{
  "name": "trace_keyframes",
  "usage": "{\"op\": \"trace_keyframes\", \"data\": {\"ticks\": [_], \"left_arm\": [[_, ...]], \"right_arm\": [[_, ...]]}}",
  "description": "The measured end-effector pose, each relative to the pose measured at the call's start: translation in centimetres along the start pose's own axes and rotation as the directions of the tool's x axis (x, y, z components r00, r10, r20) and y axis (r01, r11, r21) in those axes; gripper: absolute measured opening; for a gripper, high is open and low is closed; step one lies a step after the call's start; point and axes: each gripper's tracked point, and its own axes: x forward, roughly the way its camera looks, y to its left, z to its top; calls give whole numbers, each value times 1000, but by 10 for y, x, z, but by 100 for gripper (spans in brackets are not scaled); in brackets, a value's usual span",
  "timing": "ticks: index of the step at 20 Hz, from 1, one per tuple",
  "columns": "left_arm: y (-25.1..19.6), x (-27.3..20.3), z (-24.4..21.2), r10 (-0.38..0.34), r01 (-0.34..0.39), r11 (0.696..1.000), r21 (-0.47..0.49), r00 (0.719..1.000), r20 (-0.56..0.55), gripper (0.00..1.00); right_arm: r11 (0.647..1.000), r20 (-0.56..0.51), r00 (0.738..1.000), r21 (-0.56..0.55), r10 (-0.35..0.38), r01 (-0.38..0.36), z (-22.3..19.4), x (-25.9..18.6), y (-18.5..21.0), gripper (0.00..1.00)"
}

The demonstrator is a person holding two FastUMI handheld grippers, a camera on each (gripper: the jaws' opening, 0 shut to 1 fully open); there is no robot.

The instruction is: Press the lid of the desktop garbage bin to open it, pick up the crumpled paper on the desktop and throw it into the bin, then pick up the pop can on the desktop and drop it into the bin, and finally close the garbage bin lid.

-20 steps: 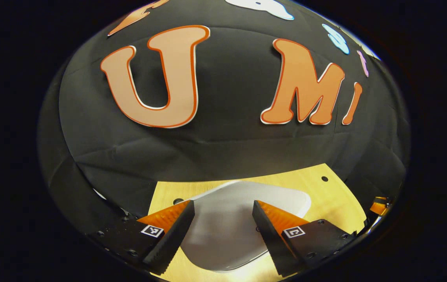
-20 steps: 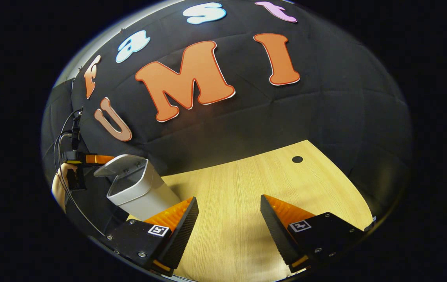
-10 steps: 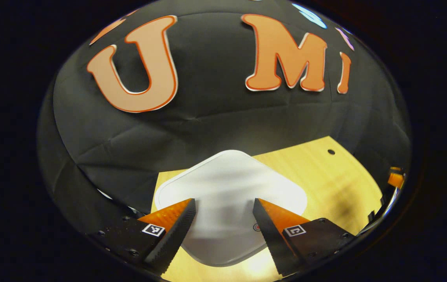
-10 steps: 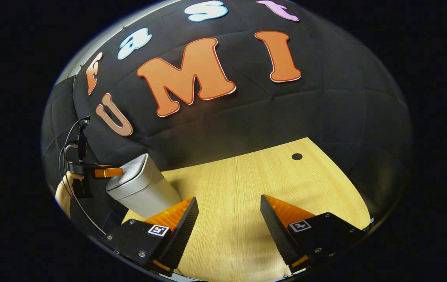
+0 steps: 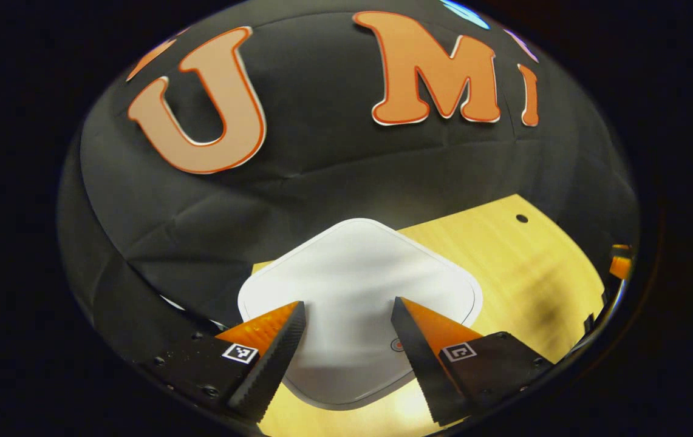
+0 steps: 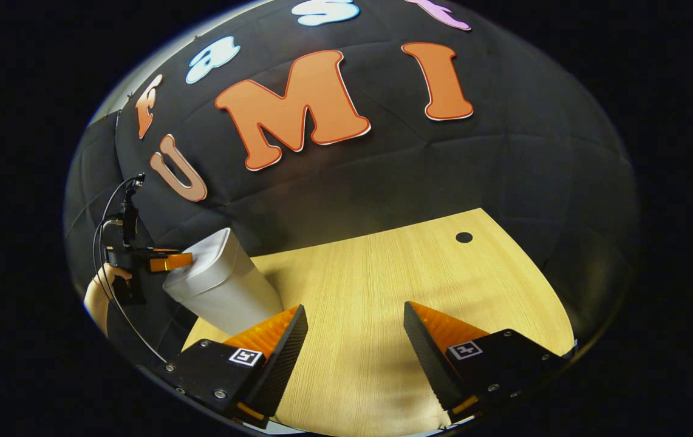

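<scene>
The left gripper (image 5: 346, 315) hovered with its fingers (image 5: 273, 340) spread fairly wide and nothing between them, poised right over the lid (image 5: 355, 285) of the garbage bin (image 6: 225, 291), and what a difference a second made: a second earlier that lid was tipped up with the bin's mouth showing, half a second earlier it was nearly flat, and now it lay flush on the rim, seated all the way round. From the right gripper view the left gripper's tips sat at the lid's near edge, touching or just off it, hard to call, with a hand (image 6: 98, 297) behind. The right gripper (image 6: 355, 328) hung idle, fingers well apart and empty, above bare desktop (image 6: 382, 285) towards its front edge. The bin stood at the desktop's left edge, close to the back wall. No paper ball or can lay on the wood that showed, so by my reckoning both were already inside and the closing press was landing; the task looked all but finished. What remained, I judged, was lifting the left gripper off without the lid springing back.
</scene>
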Motion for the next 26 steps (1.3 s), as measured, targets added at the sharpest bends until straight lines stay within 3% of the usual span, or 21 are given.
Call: {"op": "trace_keyframes", "data": {"ticks": [9,16,20,23,26], "left_arm": [[-4,0,1,-52,52,998,-33,999,2,94],[-20,-24,39,-131,138,989,-46,983,130,94],[-56,-82,71,-134,162,984,-73,946,294,94],[-71,-121,91,-128,197,975,-108,884,450,93],[-67,-137,87,-64,132,986,-99,858,509,93]], "right_arm": [[1000,30,1000,-4,8,-8,17,-5,4,95],[1000,82,996,-12,20,-19,38,-18,12,95],[999,126,991,-12,40,-39,53,-35,21,95],[999,180,983,-42,32,-25,66,-48,22,95],[997,226,974,-82,20,-2,73,-58,22,95]]}}
